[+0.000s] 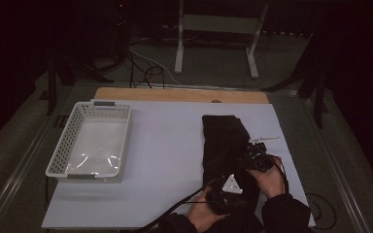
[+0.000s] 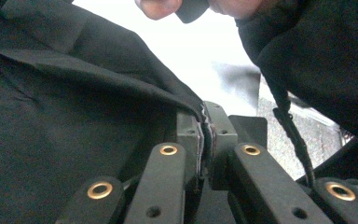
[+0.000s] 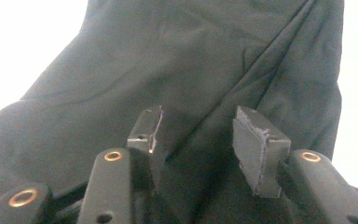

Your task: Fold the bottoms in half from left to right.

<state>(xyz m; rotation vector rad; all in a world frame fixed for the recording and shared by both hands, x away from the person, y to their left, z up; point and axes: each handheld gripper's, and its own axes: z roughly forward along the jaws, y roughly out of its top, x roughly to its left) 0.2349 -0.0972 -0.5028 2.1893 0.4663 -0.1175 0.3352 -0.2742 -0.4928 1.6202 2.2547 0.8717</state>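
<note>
Black cloth (image 1: 226, 145): folded into a long dark strip on the right half of the white sheet, running from near the far edge down to the near edge between the two hands; creased and rumpled in the right gripper view (image 3: 177, 79).
Left gripper (image 1: 222, 196): at the near end of the cloth, grey three-cornered plate on top, cable trailing toward the near edge of the table.
Left gripper state: jaws pressed together, clamped on the hem of the cloth; in the left gripper view (image 2: 206, 140) the fabric edge pinched tight between the two pads.
Right gripper (image 1: 254, 154): at the right edge of the cloth, about midway along its length, beside the left gripper and a little farther from the person.
Right gripper state: jaws apart, a clear gap between the pads; in the right gripper view (image 3: 198, 133) cloth lying under and between them, pads not pressing on it.
Right hand (image 1: 271, 178): wrapped round the right gripper, dark sleeve coming in from the bottom edge.
White sheet (image 1: 170, 160): covering the table top, bare in the middle.
Basket (image 1: 63, 145): white, perforated, on the left side of the sheet, well apart from the cloth.
White strip (image 1: 264, 139): small, flat, just beyond the right gripper at the cloth's right edge.
</note>
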